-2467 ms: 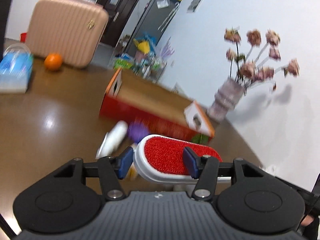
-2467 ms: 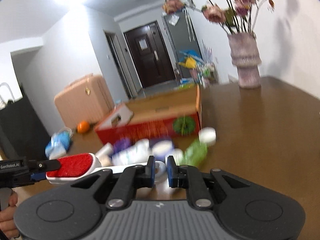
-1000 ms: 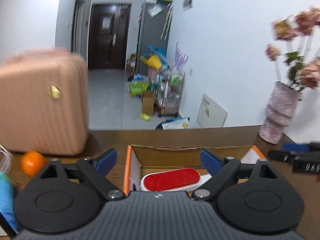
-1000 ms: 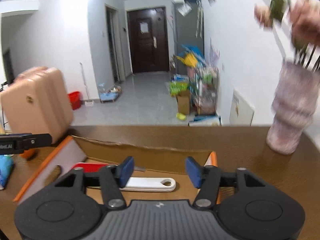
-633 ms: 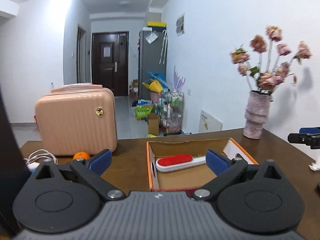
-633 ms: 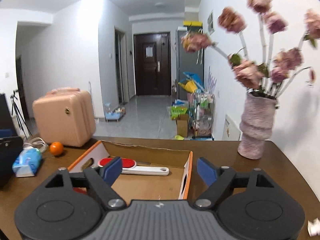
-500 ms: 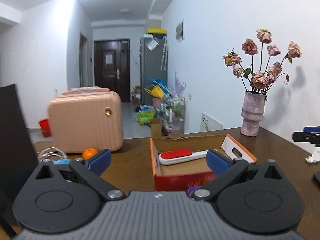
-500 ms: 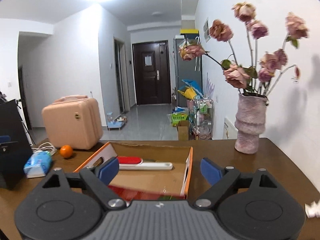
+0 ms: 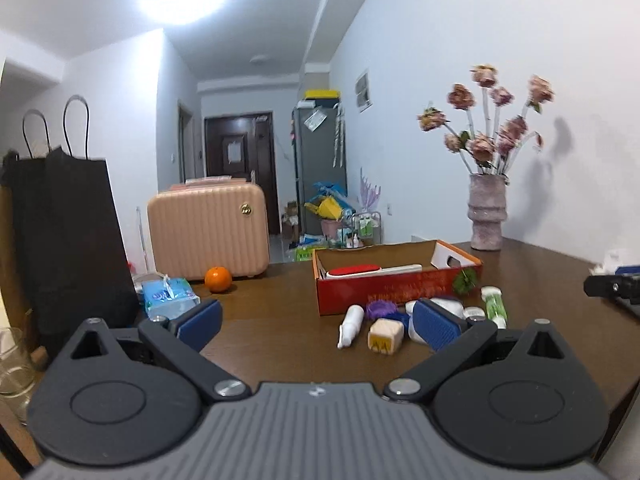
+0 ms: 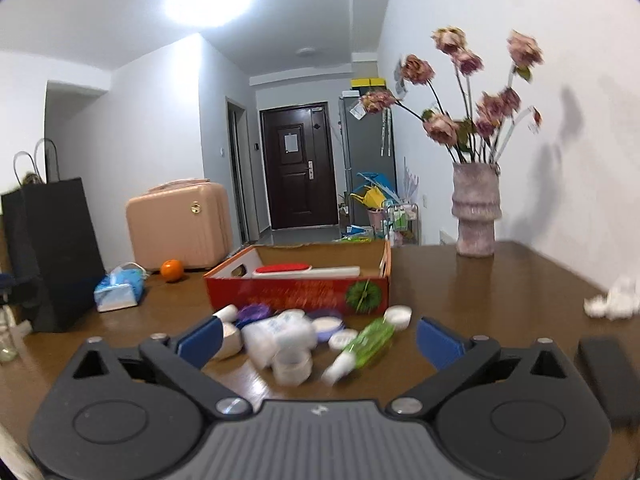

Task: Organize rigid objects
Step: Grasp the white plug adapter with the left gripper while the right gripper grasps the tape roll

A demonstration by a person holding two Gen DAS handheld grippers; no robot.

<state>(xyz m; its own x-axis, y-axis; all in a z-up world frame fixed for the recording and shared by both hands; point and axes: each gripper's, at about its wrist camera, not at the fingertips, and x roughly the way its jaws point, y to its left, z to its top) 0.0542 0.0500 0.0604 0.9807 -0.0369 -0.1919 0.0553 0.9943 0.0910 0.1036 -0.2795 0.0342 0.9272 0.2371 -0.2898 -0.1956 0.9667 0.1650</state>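
Across the middle of both frames, a red cardboard box (image 9: 396,290) is sitting on the brown bench (image 9: 280,312), and a lint brush (image 9: 372,270) with a red pad and white handle is lying flat inside it, above and beyond each claw.

Low in the left wrist view, the left claw (image 9: 316,322) is standing wide apart with nothing between its blue pads. Just past its right-hand pad, a cluster of small things is lying at the foot of the box: a white spray bottle (image 9: 349,326), a cream cube (image 9: 385,336), a purple item (image 9: 382,310) and a green bottle (image 9: 494,307). An orange (image 9: 218,279) is resting left of centre, in front of a pink suitcase (image 9: 208,230), with a blue tissue pack (image 9: 170,294) to its lower left. At the right edge, part of the other claw is showing.

Low in the right wrist view, the right claw (image 10: 320,340) is also spread wide and gripping nothing. Between its pads in the picture, though farther off on the bench, the green bottle (image 10: 366,344), a clear round jar (image 10: 292,366) and several white lids are lying blurred. A vase of dried flowers (image 10: 476,208) is standing at the right, with crumpled white paper (image 10: 612,300) near the right edge.
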